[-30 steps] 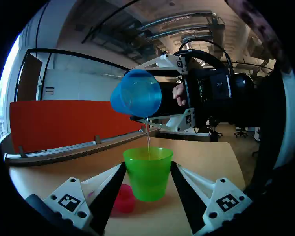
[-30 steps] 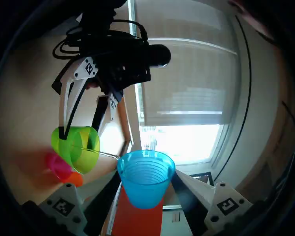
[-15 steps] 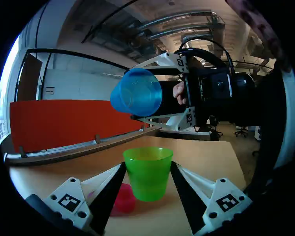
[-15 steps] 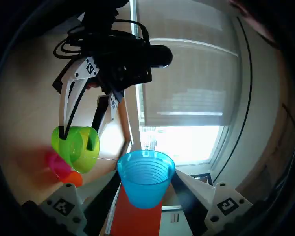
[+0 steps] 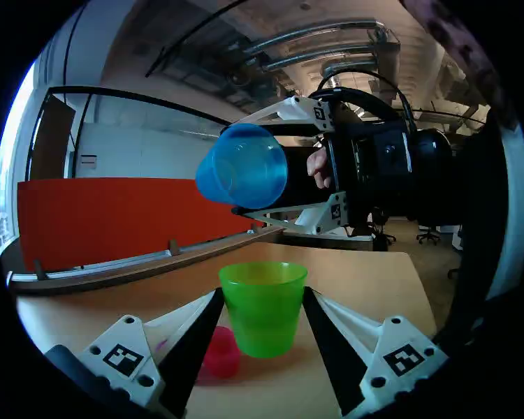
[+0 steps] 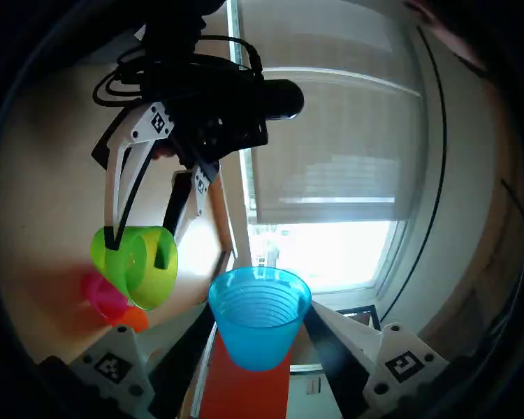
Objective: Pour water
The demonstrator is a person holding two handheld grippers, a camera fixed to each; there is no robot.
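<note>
In the left gripper view a green cup (image 5: 263,307) stands upright between my left gripper's fingers (image 5: 263,318), which are shut on it above the wooden table (image 5: 360,272). Higher up, the blue cup (image 5: 242,166) lies tipped on its side, mouth toward the camera, held by the right gripper (image 5: 290,164). No water runs from it. The right gripper view has the blue cup (image 6: 259,315) between my right gripper's fingers (image 6: 259,328), shut on it. The green cup (image 6: 137,265) shows there in the left gripper (image 6: 140,237).
A pink cup (image 5: 221,353) sits on the table just left of the green one; in the right gripper view it (image 6: 101,295) has an orange piece (image 6: 133,319) beside it. A red partition (image 5: 122,216) runs behind the table. A bright window (image 6: 318,251) lies ahead of the right gripper.
A second ago a thin stream ran from the blue cup into the green cup; the stream has stopped. Both cups stay almost where they were.
</note>
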